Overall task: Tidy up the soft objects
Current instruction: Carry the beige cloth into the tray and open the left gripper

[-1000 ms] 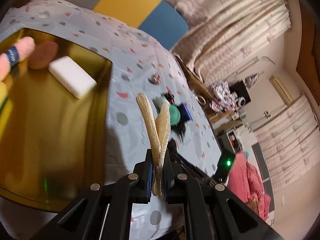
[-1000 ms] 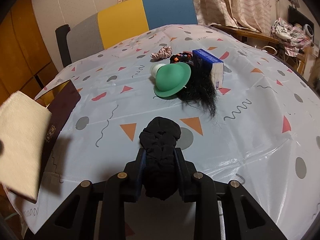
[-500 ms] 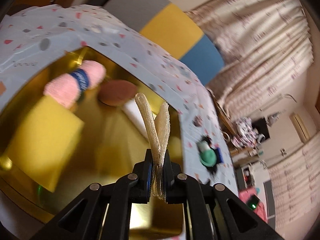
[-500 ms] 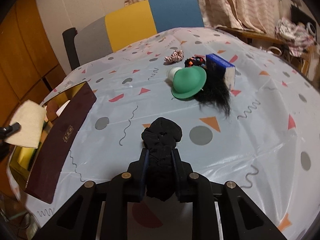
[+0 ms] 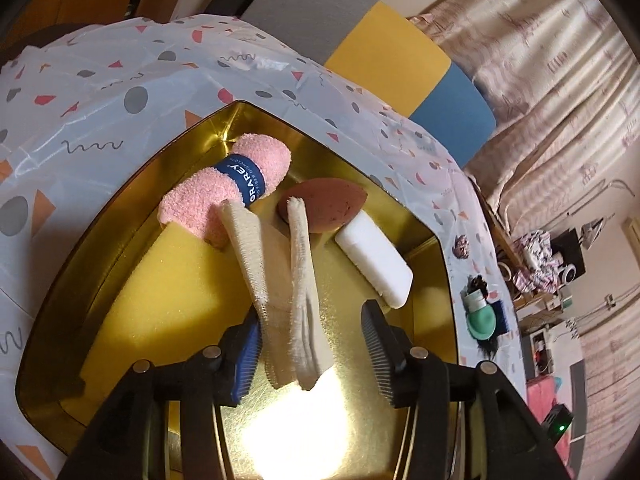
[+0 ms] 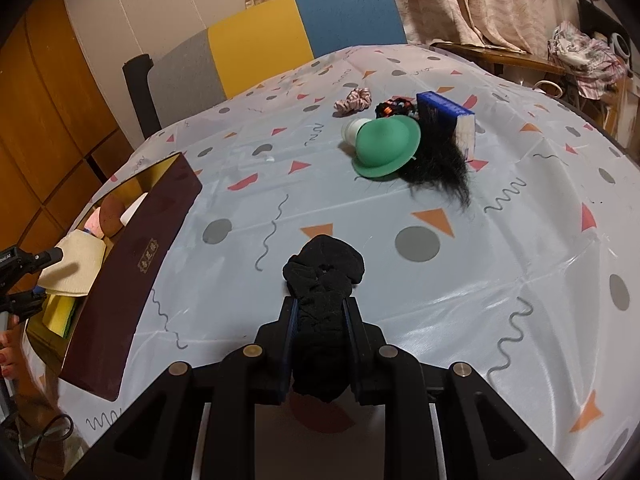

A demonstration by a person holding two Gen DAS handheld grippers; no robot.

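My left gripper (image 5: 310, 344) is open over the gold box (image 5: 436, 276). A folded cream cloth (image 5: 298, 280) stands loose between its jaws, touching the left pad. In the box lie a pink fuzzy sock roll (image 5: 228, 192), a yellow sponge (image 5: 168, 300), a brown pad (image 5: 328, 206) and a white block (image 5: 376, 264). My right gripper (image 6: 320, 316) is shut on a black sock bundle (image 6: 324, 276), held above the table. The box (image 6: 132, 264) and the cream cloth (image 6: 76, 268) show at the left of the right wrist view.
On the patterned tablecloth (image 6: 500, 280) lie a green hat (image 6: 386, 146), a black wig (image 6: 440, 168), a blue box (image 6: 452, 114), a pink scrunchie (image 6: 352, 102) and a dark scrunchie (image 6: 394, 106). A grey, yellow and blue chair (image 6: 260, 44) stands behind the table.
My left gripper swung over the gold box and its jaws opened, letting go of the cream cloth. My right gripper kept hold of the black sock and drew back slightly.
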